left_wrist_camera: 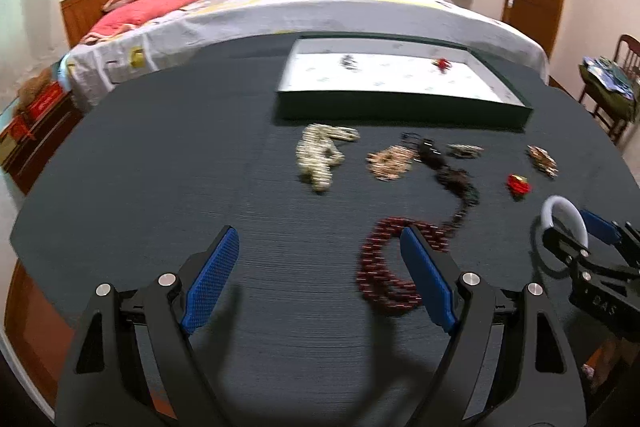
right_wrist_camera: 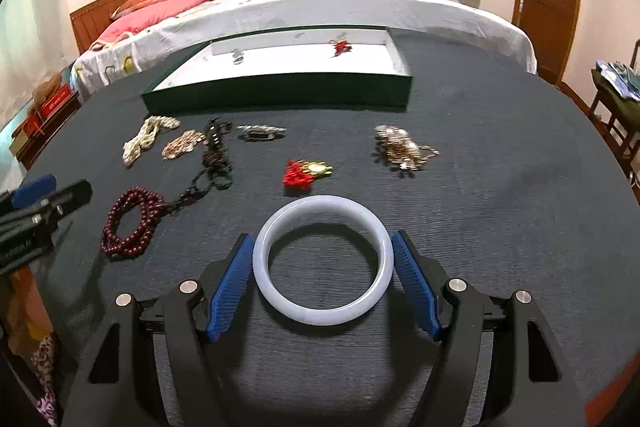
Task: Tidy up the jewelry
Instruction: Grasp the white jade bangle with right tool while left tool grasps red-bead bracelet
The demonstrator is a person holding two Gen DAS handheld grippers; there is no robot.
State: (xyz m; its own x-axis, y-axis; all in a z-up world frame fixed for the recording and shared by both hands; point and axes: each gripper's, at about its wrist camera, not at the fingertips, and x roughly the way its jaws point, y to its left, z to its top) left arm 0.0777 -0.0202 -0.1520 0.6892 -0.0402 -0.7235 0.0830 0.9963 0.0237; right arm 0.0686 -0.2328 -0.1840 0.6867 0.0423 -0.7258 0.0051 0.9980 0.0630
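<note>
My right gripper (right_wrist_camera: 323,269) has its jaws around one white bangle (right_wrist_camera: 322,261). Both blue pads (right_wrist_camera: 230,285) touch the ring's outer edge, so I am gripping it. The bangle lies flat in the jaws, its hole facing up; being round, it has no long axis. My left gripper (left_wrist_camera: 316,259) stands wide and released, with nothing between its pads.

Ahead of my right gripper I count seven loose pieces on the dark tabletop (right_wrist_camera: 500,187):
- one dark red bead strand (right_wrist_camera: 128,227), coiled off to the left, its coil stretched along the line I point
- one dark cord (right_wrist_camera: 214,163) running from it away from me
- one pearl strand (right_wrist_camera: 148,139)
- one pinkish cluster (right_wrist_camera: 182,145)
- one silvery brooch (right_wrist_camera: 260,133), its long axis crosswise
- one red tasselled charm (right_wrist_camera: 306,173) just beyond the bangle
- one gold-and-pearl heap (right_wrist_camera: 402,147) ahead and to the right

Farther ahead sits one green tray (right_wrist_camera: 280,93) with a white floor, its long axis crosswise. It holds two small pieces, one dark (right_wrist_camera: 238,57) and one red (right_wrist_camera: 341,47), both too blurred to name.

From the left wrist view everything is smeared. My right finger covers part of the red strand, and the bangle is half hidden by the right gripper at the frame's right edge.
</note>
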